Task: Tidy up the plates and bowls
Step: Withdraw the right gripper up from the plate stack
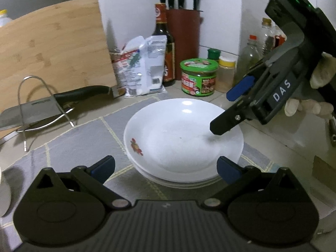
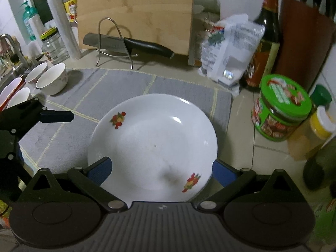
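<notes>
White plates (image 1: 184,138), stacked, red floral prints on top rim, between both grippers' spread jaws.

Three stacked plates (image 1: 182,138) are counted, though the edges are blurred. Four bowls (image 2: 52,78) are seen. One cleaver (image 2: 126,44) and two grippers (image 1: 166,169) are counted.

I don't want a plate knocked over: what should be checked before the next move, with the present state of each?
1. Left hand-held gripper open, holding nothing: ok.
2. Right hand-held gripper open above the plates: ok.
3. Plate stack sits flat on the grey mat: ok.
4. Bowls stand at the mat's far left edge, apart from the stack: ok.
5. Green-lidded jar close to the stack's right: not ok.
6. Number of plates stacked: cannot tell.
</notes>
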Motion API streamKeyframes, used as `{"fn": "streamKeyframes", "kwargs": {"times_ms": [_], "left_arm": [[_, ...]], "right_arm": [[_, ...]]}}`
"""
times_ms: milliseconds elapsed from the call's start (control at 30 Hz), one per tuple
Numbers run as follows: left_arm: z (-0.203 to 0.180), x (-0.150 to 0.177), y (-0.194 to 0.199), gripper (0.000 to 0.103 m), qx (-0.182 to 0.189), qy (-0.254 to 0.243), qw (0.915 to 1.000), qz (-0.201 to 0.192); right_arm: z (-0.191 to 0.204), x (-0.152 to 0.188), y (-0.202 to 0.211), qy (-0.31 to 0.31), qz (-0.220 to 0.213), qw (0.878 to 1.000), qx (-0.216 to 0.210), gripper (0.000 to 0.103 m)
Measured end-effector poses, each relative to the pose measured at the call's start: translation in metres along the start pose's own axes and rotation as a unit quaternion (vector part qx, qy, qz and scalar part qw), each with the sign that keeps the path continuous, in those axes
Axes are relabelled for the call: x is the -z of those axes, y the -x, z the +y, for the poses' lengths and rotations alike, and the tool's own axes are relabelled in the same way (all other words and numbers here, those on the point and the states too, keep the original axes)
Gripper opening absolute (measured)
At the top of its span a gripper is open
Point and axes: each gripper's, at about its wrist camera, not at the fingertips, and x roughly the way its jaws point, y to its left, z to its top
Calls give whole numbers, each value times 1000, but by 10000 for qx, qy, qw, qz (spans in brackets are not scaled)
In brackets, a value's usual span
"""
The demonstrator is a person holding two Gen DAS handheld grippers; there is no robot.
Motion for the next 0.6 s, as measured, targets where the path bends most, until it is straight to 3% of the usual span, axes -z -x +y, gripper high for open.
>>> {"fn": "streamKeyframes", "kwargs": {"times_ms": [133, 400, 600], "left_arm": [[1, 0, 12, 102, -198, 236, 9994, -128], [1, 8, 35, 102, -655, 853, 9941, -147], [-2, 22, 56, 102, -1244, 1283, 9838, -135]], "right_arm": [[14, -2, 5, 323, -206, 9992, 146, 103], [32, -6, 17, 570, -600, 9965, -79, 103], [46, -7, 14, 641, -866, 9935, -368, 103]]}}
